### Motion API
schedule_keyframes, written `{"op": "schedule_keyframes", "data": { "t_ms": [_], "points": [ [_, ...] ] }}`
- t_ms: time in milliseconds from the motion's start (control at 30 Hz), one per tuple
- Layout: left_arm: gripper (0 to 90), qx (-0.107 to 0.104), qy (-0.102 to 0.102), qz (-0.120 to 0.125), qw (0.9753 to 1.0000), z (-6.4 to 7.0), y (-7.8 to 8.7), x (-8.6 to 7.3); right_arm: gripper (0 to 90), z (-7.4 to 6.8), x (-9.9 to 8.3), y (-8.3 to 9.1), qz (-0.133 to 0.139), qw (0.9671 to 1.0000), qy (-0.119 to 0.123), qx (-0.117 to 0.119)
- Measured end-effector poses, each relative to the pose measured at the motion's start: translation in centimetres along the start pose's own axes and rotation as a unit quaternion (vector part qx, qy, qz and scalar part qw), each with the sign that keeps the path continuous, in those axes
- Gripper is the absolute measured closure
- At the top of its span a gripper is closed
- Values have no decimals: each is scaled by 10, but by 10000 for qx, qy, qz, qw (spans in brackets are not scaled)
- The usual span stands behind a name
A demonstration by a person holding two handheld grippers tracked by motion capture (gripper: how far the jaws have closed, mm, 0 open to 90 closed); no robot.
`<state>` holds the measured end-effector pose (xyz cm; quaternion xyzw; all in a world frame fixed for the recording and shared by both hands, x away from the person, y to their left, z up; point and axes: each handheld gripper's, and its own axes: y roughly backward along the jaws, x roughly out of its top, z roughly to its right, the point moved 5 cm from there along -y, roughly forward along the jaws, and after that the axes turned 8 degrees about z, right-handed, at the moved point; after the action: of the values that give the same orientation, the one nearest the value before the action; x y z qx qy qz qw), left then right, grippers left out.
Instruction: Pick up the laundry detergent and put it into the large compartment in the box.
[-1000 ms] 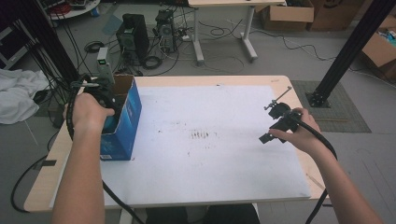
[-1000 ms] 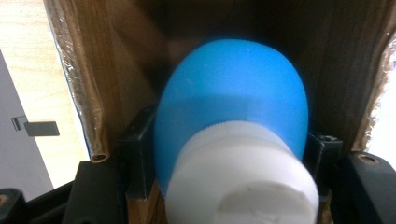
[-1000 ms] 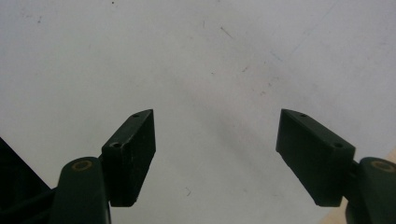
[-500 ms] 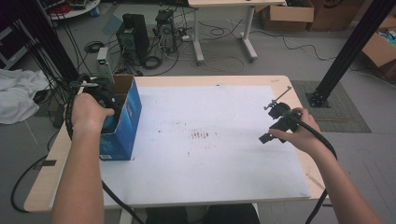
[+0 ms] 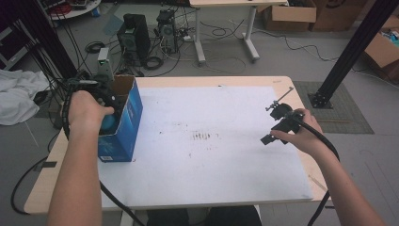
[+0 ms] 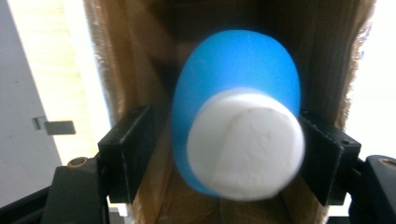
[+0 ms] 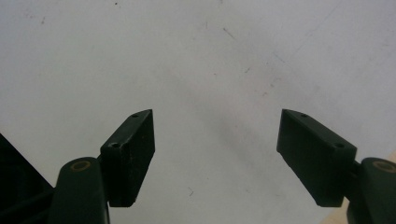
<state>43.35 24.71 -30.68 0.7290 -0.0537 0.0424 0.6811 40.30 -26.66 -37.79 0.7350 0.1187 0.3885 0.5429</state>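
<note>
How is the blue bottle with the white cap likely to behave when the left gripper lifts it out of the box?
The blue bottle looks smooth and rounded, so it may slip or twist between the left gripper's flat fingers. It looks like rigid plastic, probably not fragile. Set down on its side, it might roll. The box walls sit close, so it could scrape.

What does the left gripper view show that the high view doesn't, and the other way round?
The left gripper view alone shows the bottle's white cap and how the two black jaws stand apart on either side of the blue bottle inside the brown cardboard walls, with a gap at the left jaw. The high view alone shows the box's blue outside, the white table sheet, the person's left hand, and the right gripper held above the sheet. Both show the blue bottle inside the open box.
</note>
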Motion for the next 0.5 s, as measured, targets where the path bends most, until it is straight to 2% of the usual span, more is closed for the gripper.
{"op": "schedule_keyframes", "data": {
  "t_ms": [167, 233, 333, 500],
  "points": [
    [246, -1, -42, 242, 9997, 0, 18, 3, 279, 0, 0, 0, 1, 10000, 7, -2],
    [229, -93, -62, 352, 9993, 0, 27, 3, 279, 0, 0, 1, 0, 10000, -7, -4],
    [207, -76, -209, 477, 9986, 1, 39, 4, 279, 0, 1, 1, -4, 10000, -6, -4],
    [186, -145, -371, 664, 9970, 10, 57, 5, 279, -1, 3, 1, 19, 10000, 14, 6]
  ]
}}
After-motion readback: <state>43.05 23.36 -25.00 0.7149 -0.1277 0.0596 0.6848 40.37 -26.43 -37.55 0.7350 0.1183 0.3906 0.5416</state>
